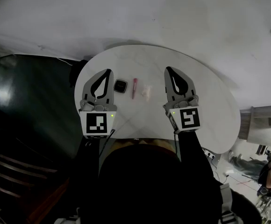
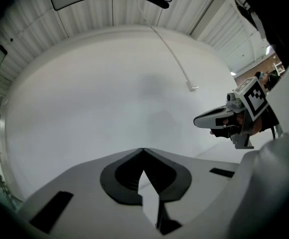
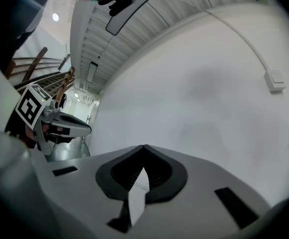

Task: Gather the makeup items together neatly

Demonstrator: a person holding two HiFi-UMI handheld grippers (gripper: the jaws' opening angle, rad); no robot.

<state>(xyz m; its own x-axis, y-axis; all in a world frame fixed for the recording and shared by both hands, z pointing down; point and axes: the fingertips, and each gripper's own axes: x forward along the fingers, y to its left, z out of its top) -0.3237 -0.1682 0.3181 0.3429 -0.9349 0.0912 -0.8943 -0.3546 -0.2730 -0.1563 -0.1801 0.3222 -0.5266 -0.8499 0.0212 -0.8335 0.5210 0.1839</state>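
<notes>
Just beside left claw (image 1: 109,73): black compact (image 1: 120,86)

**Three makeup items in a loose row**

A small black square compact (image 1: 120,86) lies flat at the left end of the row, with a lighter rim round its dark top. Just to its right, with a gap between them, a slim red-pink tube (image 1: 134,88) lies on its side, its length running near to far. Further right and slightly nearer lies a pale peach item (image 1: 146,93), too faint to tell its shape. All three rest on the white table (image 1: 205,92), and none of them touch.
</notes>
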